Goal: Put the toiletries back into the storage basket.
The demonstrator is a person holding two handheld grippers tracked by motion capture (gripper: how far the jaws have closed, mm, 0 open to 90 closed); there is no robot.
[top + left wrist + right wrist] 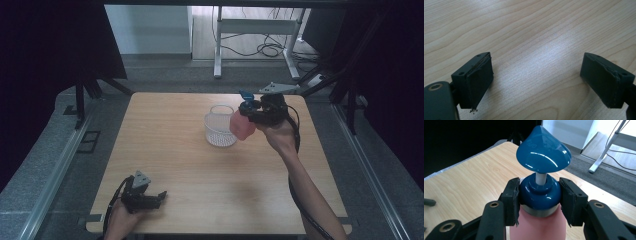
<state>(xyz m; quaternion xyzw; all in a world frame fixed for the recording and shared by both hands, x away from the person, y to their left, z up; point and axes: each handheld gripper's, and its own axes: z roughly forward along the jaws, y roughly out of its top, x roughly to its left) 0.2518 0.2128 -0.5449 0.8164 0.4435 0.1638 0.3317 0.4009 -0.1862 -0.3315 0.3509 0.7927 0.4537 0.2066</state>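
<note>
Right hand-held gripper [539,200] pinches the pink pump bottle [242,126] at its blue collar, pads on both sides. The bottle is held off the tabletop [180,165], just beside the white mesh basket [220,127]. Left hand-held gripper [536,80] sits low at the near edge, jaws spread, nothing between them.

Dim high view – dark edges; tabletop [544,50] glare
</note>
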